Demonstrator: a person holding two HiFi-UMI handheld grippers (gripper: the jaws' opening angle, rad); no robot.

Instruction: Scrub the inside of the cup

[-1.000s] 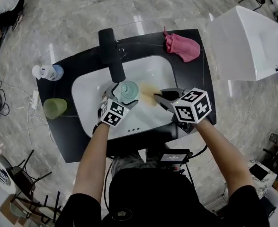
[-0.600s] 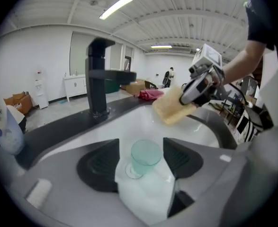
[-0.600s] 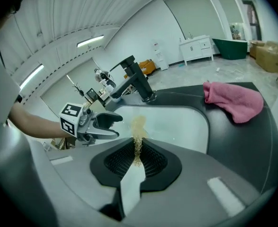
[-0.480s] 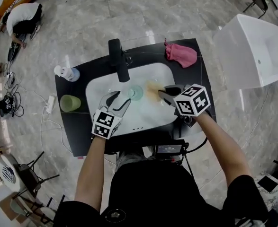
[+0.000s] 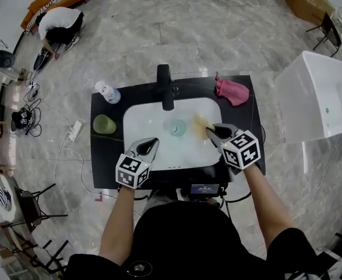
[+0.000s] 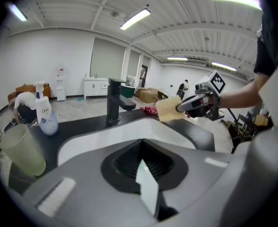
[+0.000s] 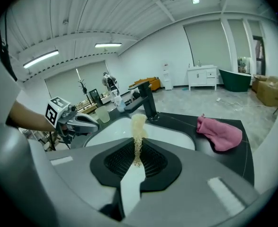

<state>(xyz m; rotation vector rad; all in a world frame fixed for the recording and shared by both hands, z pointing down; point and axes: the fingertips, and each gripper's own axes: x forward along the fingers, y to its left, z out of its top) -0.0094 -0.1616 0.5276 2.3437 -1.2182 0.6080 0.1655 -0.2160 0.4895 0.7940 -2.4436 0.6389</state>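
Left tool [image 5: 152,141]: jaws just closed, empty. Right tool [image 5: 210,130]: clamps yellow sponge [image 5: 201,125]. Clear cup [image 5: 175,127] in sink [image 5: 140,120], faint. Far-left bottle [image 6: 45,118], label "Dove".

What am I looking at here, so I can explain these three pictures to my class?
A person holds a gripper in each hand; no robot. The head view looks down from their head; the other two views ride on each gripper. The black counter holds a white sink with a faucet, a green cup, a soap bottle and a pink cloth; a clear cup sits in the sink. The right gripper is shut on a yellow sponge. The fingers of the left gripper have just closed, with nothing between them.
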